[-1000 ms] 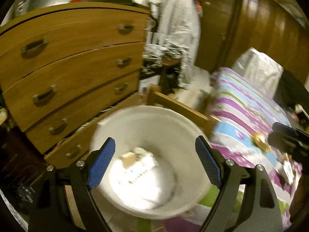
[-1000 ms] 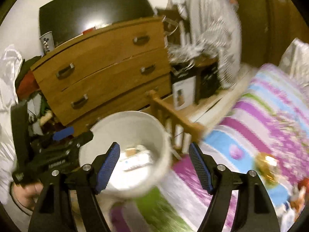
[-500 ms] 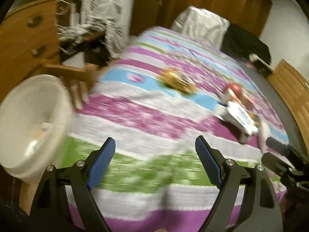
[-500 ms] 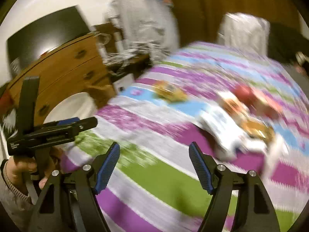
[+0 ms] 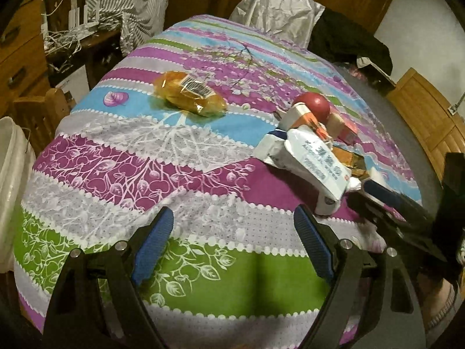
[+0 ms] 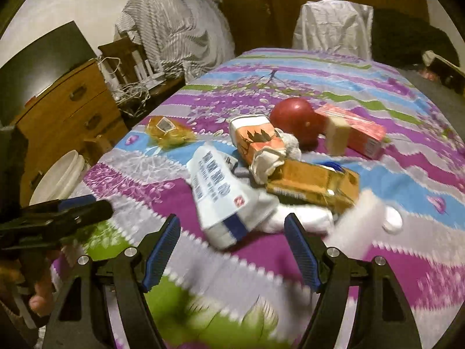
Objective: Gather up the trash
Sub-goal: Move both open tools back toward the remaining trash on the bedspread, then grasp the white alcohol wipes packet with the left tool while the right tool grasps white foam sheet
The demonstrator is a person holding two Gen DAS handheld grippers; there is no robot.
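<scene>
Trash near bedspread (image 6: pixel 290 261) right edge: white pouch (image 6: pixel 221 197) light, crinkly; pinch its near end. Left gripper (image 5: pixel 232 244), right gripper (image 6: pixel 232 250) both spread, empty.

Left gripper (image 5: pixel 234 234) and right gripper (image 6: pixel 232 240) both angle downward, jaws apart, holding nothing

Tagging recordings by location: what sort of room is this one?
Most likely a bedroom: a bed with a striped floral bedspread, a wooden chest of drawers beside it, clothes draped nearby.
</scene>
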